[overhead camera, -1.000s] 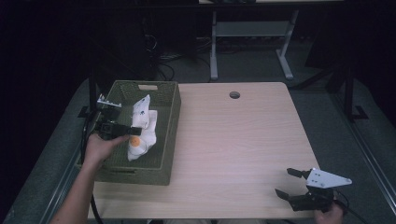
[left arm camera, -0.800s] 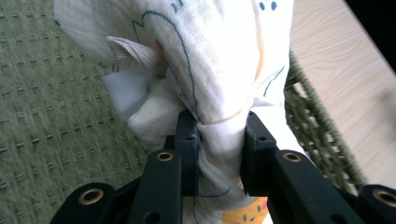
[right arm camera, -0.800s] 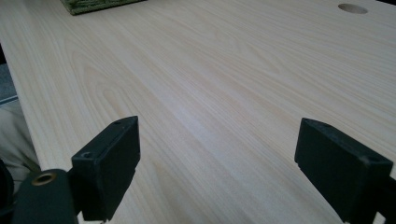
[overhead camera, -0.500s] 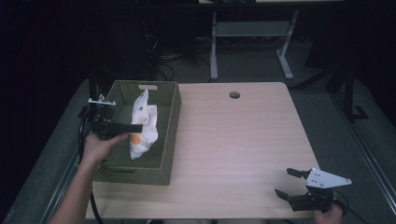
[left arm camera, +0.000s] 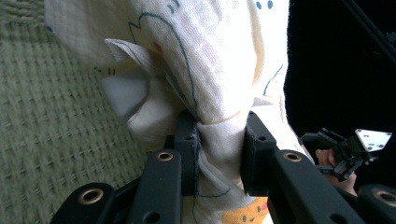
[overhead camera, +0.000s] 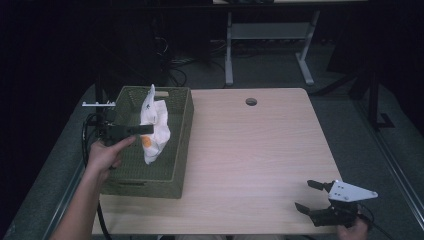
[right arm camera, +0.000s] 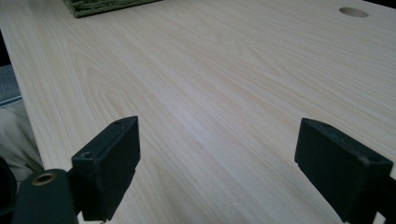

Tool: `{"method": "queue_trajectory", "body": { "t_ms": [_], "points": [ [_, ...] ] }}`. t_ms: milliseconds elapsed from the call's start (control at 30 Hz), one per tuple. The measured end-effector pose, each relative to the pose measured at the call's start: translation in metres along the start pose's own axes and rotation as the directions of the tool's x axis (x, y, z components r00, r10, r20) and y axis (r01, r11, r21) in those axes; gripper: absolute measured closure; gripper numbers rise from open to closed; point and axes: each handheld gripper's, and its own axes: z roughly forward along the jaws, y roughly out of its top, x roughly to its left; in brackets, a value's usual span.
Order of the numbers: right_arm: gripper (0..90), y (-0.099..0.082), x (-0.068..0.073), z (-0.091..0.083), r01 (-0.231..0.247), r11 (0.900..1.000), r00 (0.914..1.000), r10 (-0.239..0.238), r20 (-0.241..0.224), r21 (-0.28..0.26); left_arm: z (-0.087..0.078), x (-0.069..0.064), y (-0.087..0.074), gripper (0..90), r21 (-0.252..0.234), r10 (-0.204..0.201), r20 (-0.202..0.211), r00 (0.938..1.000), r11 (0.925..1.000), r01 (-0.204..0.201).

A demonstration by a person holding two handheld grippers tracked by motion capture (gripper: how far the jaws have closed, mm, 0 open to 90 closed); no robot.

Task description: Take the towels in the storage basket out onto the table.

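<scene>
A white cloth (overhead camera: 155, 125) printed with blue lines and orange shapes hangs above a green woven basket (overhead camera: 150, 186) at the table's left side. My left gripper (overhead camera: 148, 129) is shut on the cloth, reaching in from the basket's left. In the left gripper view the cloth (left arm camera: 219, 60) is bunched tightly between the two black jaws of the left gripper (left arm camera: 219, 149), with the basket's weave (left arm camera: 56, 116) behind. My right gripper (overhead camera: 305, 195) rests near the table's front right corner. Its jaws stand wide apart over bare wood, as the right gripper (right arm camera: 219, 154) shows in its own view.
The light wooden table (overhead camera: 250, 150) has a round cable hole (overhead camera: 251, 101) at the back middle. A corner of the basket (right arm camera: 102, 5) shows far off in the right gripper view. Dark floor, cables and a metal stand lie beyond the table.
The left gripper has lifted the cloth, which now hangs taller and more stretched above the basket. The right gripper has stayed where it was.
</scene>
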Motion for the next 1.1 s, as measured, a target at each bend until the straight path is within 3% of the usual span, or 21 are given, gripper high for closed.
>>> {"method": "queue_trajectory", "body": {
  "t_ms": [267,500,800,1100],
  "points": [
    [13.8,0.001,0.001,-0.001,0.008,1.0,1.0,-0.008,0.001,-0.003,0.01,-0.018,0.006,72.3,-0.026,0.027,0.079,0.9965,0.9993,-0.025],
    [13.8,0.001,0.0,-0.001,0.007,0.9999,1.0,-0.007,-0.001,-0.008,0.02,-0.036,0.014,72.3,-0.02,0.069,0.114,0.9911,0.9975,-0.067],
    [13.8,0.002,0.001,-0.002,0.006,0.9999,1.0,-0.006,-0.003,-0.015,0.041,-0.059,0.021,72.3,0.02,0.126,0.137,0.9824,0.9913,-0.13],
    [13.8,0.002,-0.001,-0.004,0.01,0.9997,0.9999,-0.01,-0.001,-0.023,0.064,-0.076,0.027,72.3,0.064,0.159,0.148,0.9762,0.9834,-0.169]
  ]
}}
